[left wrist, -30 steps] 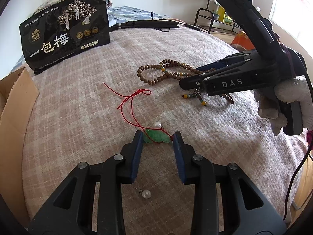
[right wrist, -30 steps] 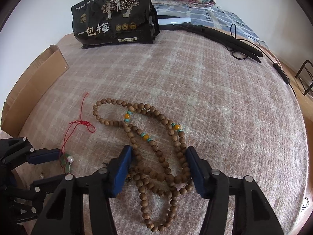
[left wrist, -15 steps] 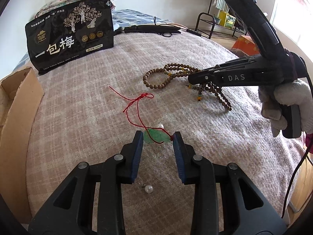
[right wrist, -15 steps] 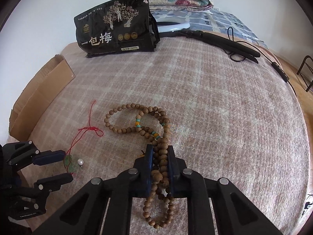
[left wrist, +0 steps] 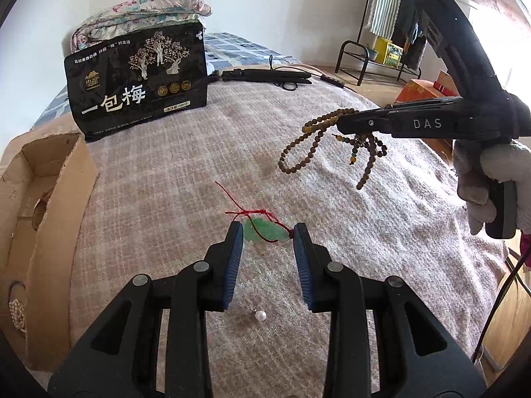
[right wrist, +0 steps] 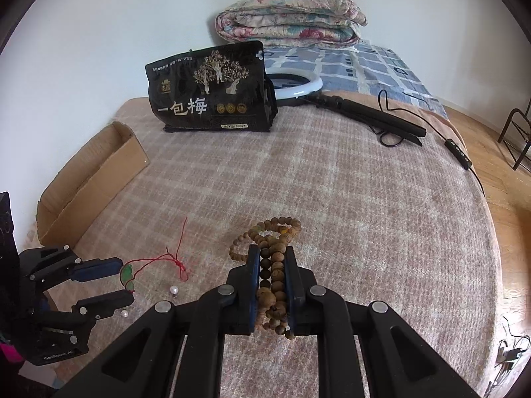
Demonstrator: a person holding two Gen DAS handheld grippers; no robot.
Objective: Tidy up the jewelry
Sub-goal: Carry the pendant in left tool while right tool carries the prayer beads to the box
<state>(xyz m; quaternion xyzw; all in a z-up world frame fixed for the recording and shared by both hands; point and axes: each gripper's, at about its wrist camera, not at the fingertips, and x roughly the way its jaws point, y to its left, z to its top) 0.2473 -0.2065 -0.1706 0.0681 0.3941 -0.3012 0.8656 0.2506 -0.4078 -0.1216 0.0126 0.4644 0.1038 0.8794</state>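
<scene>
My right gripper is shut on a brown wooden bead necklace and holds it in the air; its loops hang below the jaws in the left wrist view. My left gripper holds a green jade pendant on a red cord between its blue pads, lifted off the blanket; it also shows in the right wrist view. Two loose pearls lie on the blanket; one shows below my left jaws.
A cardboard box with jewelry inside stands at the left edge of the blanket. A black snack bag stands at the back. A ring light and black folded stand with cable lie behind.
My right gripper closed on the bead necklace and lifted it off the blanket. My left gripper rose with the jade pendant, pulling its red cord up; the pearl beside it stayed on the blanket.
</scene>
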